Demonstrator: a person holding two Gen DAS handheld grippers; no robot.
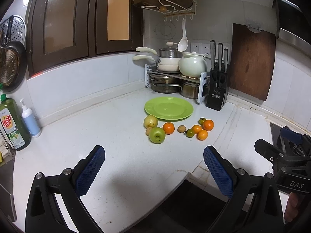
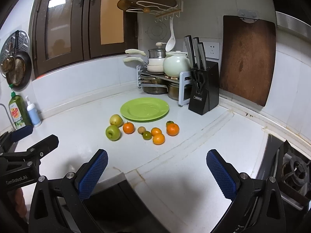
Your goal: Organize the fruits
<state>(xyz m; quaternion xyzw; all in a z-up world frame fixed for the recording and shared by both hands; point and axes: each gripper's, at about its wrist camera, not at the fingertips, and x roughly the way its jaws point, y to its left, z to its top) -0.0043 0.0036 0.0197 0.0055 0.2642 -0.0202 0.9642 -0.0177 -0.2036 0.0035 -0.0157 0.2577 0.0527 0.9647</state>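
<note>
While you hold both tools back over the near edge of the white counter, your left gripper has its blue pads spread wide with nothing between them. Your right gripper matches it, fingers wide apart and empty, and it shows at the right edge of the left view too.

Moving out along the counter, all the fruit sits loose in a cluster, well ahead of both grippers. Nearest comes the green apple, touching a small brown fruit on its left. Just behind them sits the yellow-green pear, close to the plate's rim. Beside the apple is an orange mandarin, then a second little brown fruit. Further right, three more oranges bunch together with two small dark green fruits.

Behind the cluster lies the green plate, flat and bare.

Beyond the plate, in the corner, stands a rack of pots and a black knife block, with a wooden cutting board against the wall. Far left, a dish soap bottle stands by the backsplash.
</note>
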